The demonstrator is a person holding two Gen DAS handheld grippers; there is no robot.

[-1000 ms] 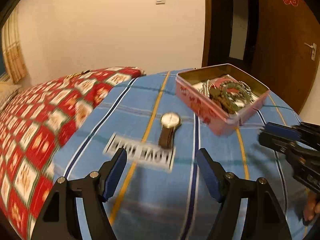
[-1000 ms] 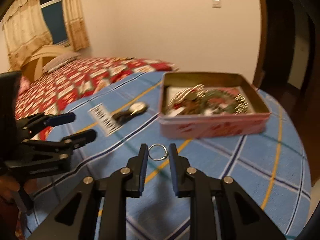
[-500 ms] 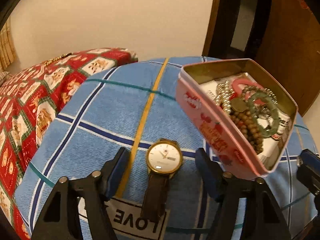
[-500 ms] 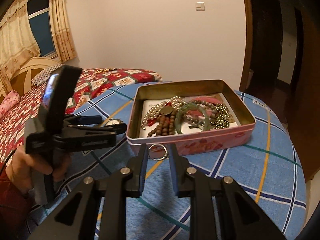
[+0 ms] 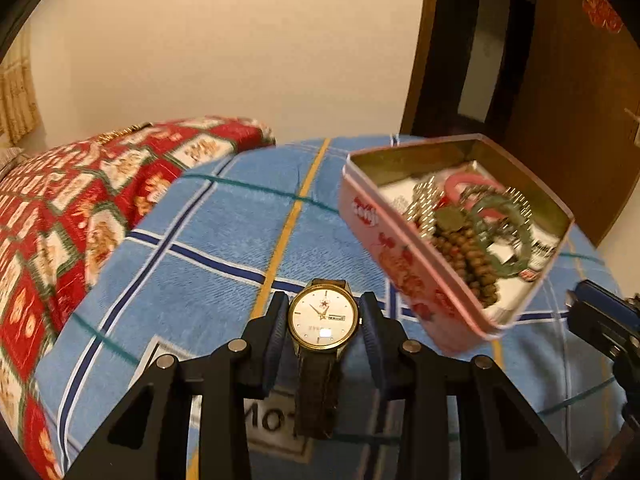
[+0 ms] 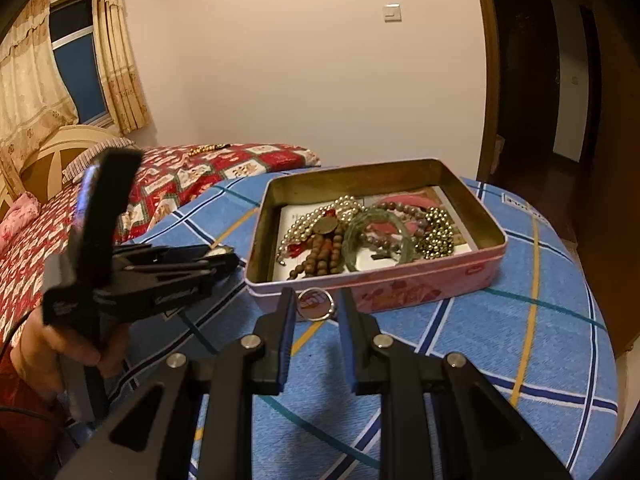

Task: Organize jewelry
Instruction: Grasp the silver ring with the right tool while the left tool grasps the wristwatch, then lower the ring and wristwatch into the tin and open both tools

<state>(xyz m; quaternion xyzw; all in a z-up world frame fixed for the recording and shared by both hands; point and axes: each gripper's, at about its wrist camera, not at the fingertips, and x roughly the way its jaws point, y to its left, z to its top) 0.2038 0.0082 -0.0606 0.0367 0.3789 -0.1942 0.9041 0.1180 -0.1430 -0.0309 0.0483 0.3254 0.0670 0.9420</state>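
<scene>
- Your left gripper [image 5: 324, 322] brackets the gold-rimmed watch [image 5: 323, 321], which lies face up on the blue plaid blanket [image 5: 208, 280], its dark strap running back between the fingers
- Those jaws have just been closing with the watch case between them; a thin gap seems to remain on each side, so I judge the pads not yet pressing
- Your right gripper [image 6: 314, 305] is clenched on a silver ring [image 6: 315, 305], held upright just in front of the near wall of the pink tin [image 6: 420, 286]
- The tin sits open on the blanket, already holding bead strands, a green bangle and a pink one
- Step in hand: 2 pickups running together, the watch being grasped and the ring ready to drop in
- Next, finish squeezing on the watch case, not the strap, then lift it clear of the blanket
- Raise the ring above the tin's rim before you release, or it may hit the wall and fall outside
</scene>
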